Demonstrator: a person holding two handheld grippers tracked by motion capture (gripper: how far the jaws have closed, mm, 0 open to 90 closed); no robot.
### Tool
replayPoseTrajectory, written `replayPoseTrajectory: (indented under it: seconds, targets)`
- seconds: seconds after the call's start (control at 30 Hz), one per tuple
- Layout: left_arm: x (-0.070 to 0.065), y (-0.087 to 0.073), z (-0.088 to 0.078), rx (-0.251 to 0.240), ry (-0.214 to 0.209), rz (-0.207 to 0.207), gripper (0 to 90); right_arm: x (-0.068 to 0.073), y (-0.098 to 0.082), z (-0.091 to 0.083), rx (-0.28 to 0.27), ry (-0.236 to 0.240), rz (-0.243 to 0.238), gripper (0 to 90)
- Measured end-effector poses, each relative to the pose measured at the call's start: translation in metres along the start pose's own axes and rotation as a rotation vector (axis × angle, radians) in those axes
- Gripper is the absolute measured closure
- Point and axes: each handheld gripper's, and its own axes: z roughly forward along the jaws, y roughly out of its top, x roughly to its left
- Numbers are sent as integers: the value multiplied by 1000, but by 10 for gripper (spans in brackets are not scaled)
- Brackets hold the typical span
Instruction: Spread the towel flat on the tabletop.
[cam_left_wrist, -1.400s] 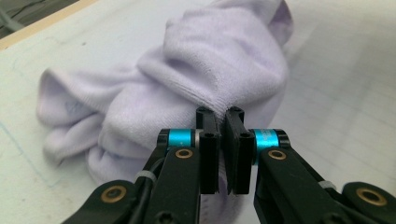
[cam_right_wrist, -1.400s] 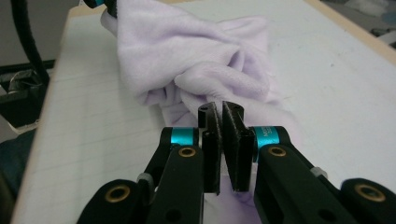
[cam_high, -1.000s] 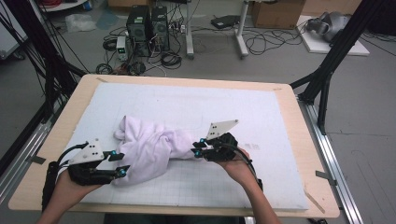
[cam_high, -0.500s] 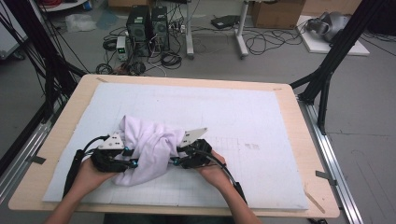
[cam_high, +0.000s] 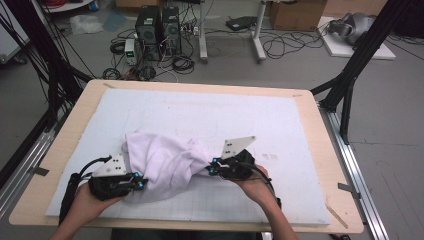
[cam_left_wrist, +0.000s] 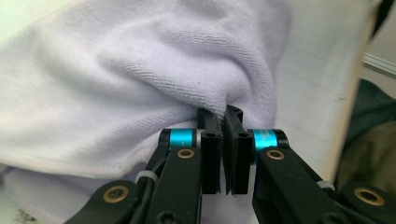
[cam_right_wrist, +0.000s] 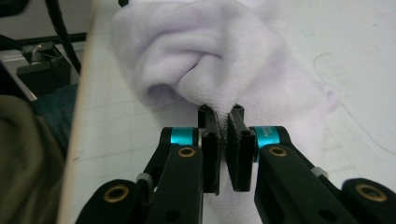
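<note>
The white towel (cam_high: 165, 165) lies crumpled in a loose heap on the near left part of the white gridded mat (cam_high: 280, 125) that covers the wooden table (cam_high: 320, 150). The left gripper (cam_high: 137, 184) has pinched the heap's near left edge, and the right gripper (cam_high: 212, 171) has a fold at its right end. In both gripper views the jaws have just been closing and now clamp a tuck of terry cloth between the pads (left (cam_left_wrist: 224, 114), right (cam_right_wrist: 222, 114)). So the grasping looks done on both sides. What remains, as I judge it, is nearly everything: the towel is bunched and twisted, with no edge laid straight and no neat fold visible, so lifting, spreading and flattening are yet to come
</note>
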Motion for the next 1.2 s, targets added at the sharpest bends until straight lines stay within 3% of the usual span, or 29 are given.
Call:
replayPoseTrajectory:
  seconds: [0.03,0.1,0.17,0.2,0.23,0.33,0.47,0.57,0.6,0.67,0.7,0.73,0.8,0.83,0.87,0.93,1.03,1.1,1.2]
  targets:
    - [-5,0,-2,-1,-9,6,858,8,-3,-19,-16,3,-4,858]
    - [-13,-2,-5,-1,-28,14,857,11,-5,-23,-19,4,-2,858]
    - [-20,-5,-6,3,-42,25,836,23,-13,-29,13,36,-7,857]
    - [-22,-6,-6,0,-49,17,805,26,-16,-29,26,49,-10,856]
    - [-22,-6,-6,7,-45,21,682,35,-23,-25,59,104,-8,824]
    - [-16,-2,-6,-6,-21,18,617,40,-26,-24,52,125,-10,750]
    - [-1,6,-3,-26,10,6,537,30,-18,-31,-52,122,27,644]
    - [13,9,7,-29,43,-17,510,11,-11,-28,-103,93,60,592]
    - [17,9,12,-22,55,-21,510,11,-11,-28,-103,93,60,592]
    - [24,8,23,-4,54,-32,506,1,-12,-18,-72,60,72,567]
    - [27,7,28,12,59,-29,504,-8,-16,-2,17,31,74,549]
    - [30,5,34,31,66,-31,504,-11,-19,5,48,22,75,551]
    - [37,0,47,60,61,-45,506,-13,-22,12,61,18,77,551]
    - [41,-4,55,86,54,-57,543,-18,-29,23,95,1,91,558]
    - [41,-4,55,86,54,-57,569,-18,-29,23,95,1,91,558]
    - [44,-8,62,108,33,-67,609,-22,-36,32,163,-16,95,578]
    - [44,-10,64,108,-4,-72,708,-22,-40,38,200,-13,97,678]
    - [41,-8,62,118,-2,-58,805,-21,-39,37,216,2,88,849]
    - [37,-5,55,106,-5,-46,834,-18,-38,33,224,14,70,866]
